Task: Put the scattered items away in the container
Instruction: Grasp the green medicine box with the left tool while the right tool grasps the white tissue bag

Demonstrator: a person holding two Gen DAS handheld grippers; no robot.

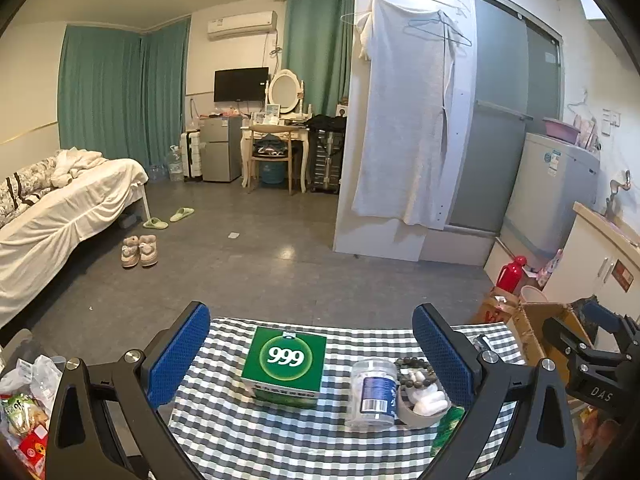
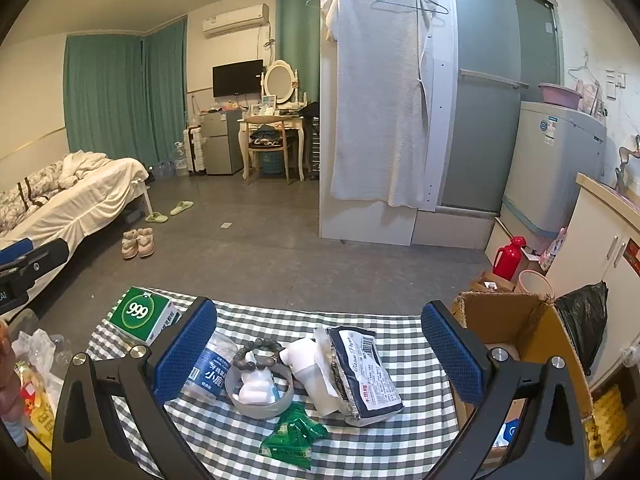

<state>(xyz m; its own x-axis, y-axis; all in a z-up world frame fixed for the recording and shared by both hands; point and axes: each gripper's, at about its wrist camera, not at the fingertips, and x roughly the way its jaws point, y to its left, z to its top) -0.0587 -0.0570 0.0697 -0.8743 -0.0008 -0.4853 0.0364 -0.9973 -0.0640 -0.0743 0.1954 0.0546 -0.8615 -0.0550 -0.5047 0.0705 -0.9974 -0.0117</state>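
Observation:
On the checked tablecloth point(image 1: 248, 440) point(image 2: 400, 440) lie a green "999" box point(image 1: 286, 362) point(image 2: 140, 314), a clear jar with a blue label point(image 1: 372, 392) point(image 2: 210, 368), a grey bowl point(image 1: 420, 414) point(image 2: 260, 406) with a white figure and a bead bracelet point(image 2: 258, 350) on it, a white bottle point(image 2: 308, 364), a tissue pack point(image 2: 362, 372) and green sachets point(image 2: 294, 436). My left gripper point(image 1: 312, 354) is open around the box and jar, above the table. My right gripper point(image 2: 320, 354) is open around the bowl, bottle and tissue pack. Both are empty.
An open cardboard box point(image 2: 516, 332) point(image 1: 536, 320) stands right of the table, with a black bag point(image 2: 584, 320) beside it. Snack bags point(image 1: 24, 404) lie at the left. A red flask point(image 2: 508, 256), washing machine and cabinet stand at the right. A bed is at the left.

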